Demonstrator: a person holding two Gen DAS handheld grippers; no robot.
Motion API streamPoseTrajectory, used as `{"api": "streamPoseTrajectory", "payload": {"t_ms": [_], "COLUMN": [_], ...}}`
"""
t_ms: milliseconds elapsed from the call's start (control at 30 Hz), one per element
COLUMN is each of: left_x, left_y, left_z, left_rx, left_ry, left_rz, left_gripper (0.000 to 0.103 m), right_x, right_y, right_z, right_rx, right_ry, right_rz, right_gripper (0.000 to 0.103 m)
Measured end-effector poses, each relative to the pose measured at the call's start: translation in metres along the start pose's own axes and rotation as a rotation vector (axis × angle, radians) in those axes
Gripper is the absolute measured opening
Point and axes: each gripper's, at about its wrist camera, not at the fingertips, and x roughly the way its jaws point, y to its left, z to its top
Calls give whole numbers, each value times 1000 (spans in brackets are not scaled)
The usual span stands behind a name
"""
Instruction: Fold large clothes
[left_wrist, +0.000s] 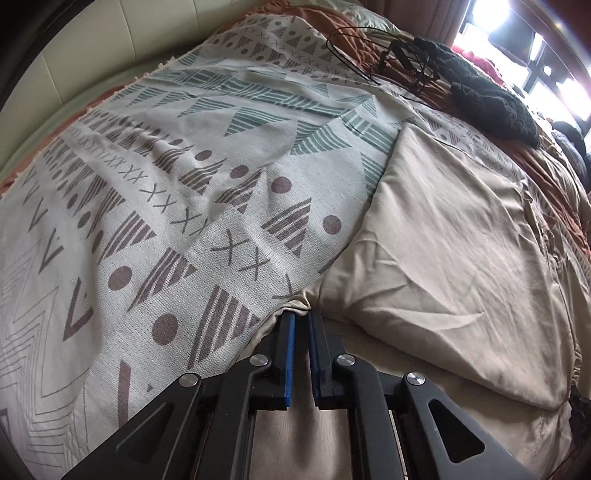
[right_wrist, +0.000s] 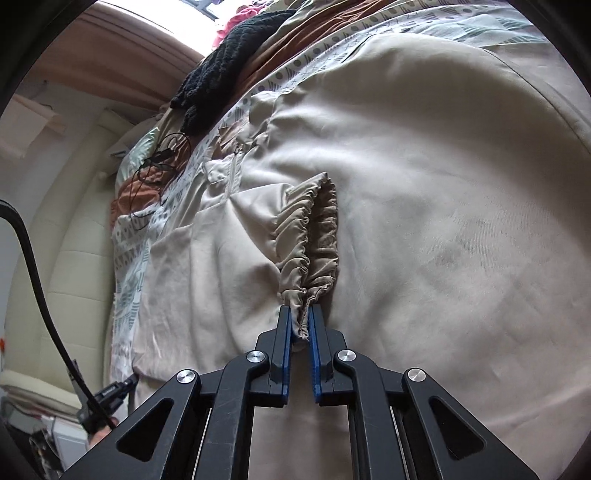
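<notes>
A large beige garment (left_wrist: 450, 236) lies spread on a patterned blanket (left_wrist: 155, 192) on a bed. My left gripper (left_wrist: 301, 314) is shut on a bunched corner of the beige cloth (left_wrist: 301, 297) at the garment's near left edge. In the right wrist view the same beige garment (right_wrist: 443, 221) fills most of the frame. My right gripper (right_wrist: 300, 310) is shut on its gathered elastic waistband (right_wrist: 310, 236), which runs away from the fingertips. A zip and fly flap (right_wrist: 231, 173) show further up.
A black knitted garment (left_wrist: 491, 96) and a black cable with a small device (left_wrist: 402, 55) lie at the far end of the bed on a rust-brown cover (left_wrist: 417, 85). A padded cream headboard (right_wrist: 74, 229) stands at the left. A black cable (right_wrist: 40, 288) hangs near it.
</notes>
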Motion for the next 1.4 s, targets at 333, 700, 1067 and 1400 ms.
{"api": "streamPoseTrajectory", "payload": {"t_ms": [333, 700, 1067, 1400], "left_x": [-22, -89, -117, -114], "left_y": [-5, -20, -65, -111], "left_z": [3, -8, -39, -62], "left_rx": [-11, -28, 43, 137], "left_ry": [-7, -113, -153, -153], "left_rz": [-20, -142, -187, -185], "left_gripper": [24, 79, 79, 79], "right_x": [-50, -156, -244, -273], "right_y": [4, -40, -119, -186], "right_z": [10, 13, 0, -3], "right_rx": [-26, 84, 263, 361], "right_ry": [-94, -277, -438, -510], "right_rz": [-94, -176, -261, -331], "right_gripper": [61, 63, 62, 44]}}
